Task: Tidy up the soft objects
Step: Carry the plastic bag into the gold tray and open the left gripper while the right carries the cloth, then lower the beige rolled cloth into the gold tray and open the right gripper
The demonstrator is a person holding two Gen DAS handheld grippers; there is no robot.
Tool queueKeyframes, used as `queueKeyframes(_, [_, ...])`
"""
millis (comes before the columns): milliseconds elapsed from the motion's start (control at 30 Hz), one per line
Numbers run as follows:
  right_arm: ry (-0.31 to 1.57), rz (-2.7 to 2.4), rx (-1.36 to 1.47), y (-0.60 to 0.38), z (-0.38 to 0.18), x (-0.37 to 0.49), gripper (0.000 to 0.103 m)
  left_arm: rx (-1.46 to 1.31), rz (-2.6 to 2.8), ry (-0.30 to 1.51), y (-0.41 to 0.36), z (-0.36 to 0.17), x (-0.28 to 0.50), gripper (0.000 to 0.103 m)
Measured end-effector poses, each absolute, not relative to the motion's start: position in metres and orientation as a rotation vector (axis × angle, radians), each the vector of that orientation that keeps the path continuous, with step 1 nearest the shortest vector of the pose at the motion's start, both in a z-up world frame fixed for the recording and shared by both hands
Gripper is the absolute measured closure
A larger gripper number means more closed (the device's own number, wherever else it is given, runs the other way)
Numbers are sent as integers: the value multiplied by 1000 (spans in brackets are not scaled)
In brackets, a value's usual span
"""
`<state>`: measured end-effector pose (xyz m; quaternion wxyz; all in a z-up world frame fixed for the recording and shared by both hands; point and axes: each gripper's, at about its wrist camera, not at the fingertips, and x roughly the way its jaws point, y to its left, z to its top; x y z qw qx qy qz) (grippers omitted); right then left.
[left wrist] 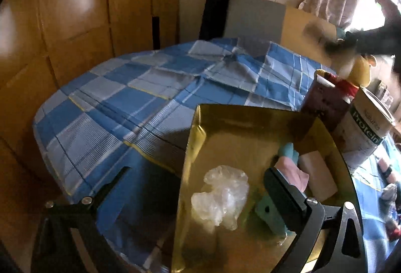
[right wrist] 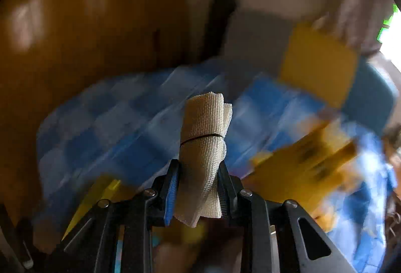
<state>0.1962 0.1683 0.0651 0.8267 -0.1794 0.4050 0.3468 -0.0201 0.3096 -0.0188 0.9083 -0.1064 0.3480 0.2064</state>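
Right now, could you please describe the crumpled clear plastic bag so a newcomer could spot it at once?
Find the blue checked cloth over the table, then the shiny gold box on it. The crumpled clear plastic bag lies on the box floor, left of the teal and pink items; it alone is see-through.

Tablecloth [left wrist: 150, 97]: blue, pale-blue and white check with thin yellow lines. Tray [left wrist: 225, 127]: glossy gold. Plastic bag [left wrist: 220, 197] in tray: clear, whitish. Rolled cloth [right wrist: 203, 147]: cream waffle weave with a thin dark band. Can [left wrist: 366, 125]: white, with a green label band.
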Motion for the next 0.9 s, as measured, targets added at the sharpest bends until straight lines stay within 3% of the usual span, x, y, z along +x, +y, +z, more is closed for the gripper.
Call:
queueKeyframes(233, [1081,816,-373,204,-43,163,75,-200,438,693,304,-11,-33,0])
queueKeyframes(400, [1121,788,-331,206,-72,161,70,-203,446,697,303,-11,-37,0])
queueKeyframes(600, [1096,770,-268,195,-59,156,55,-313,388,723,308,-14,-41,0])
queueKeyframes(900, [950,715,-206,134,-19,134,55,-299,417,716,308,-9,-47,0])
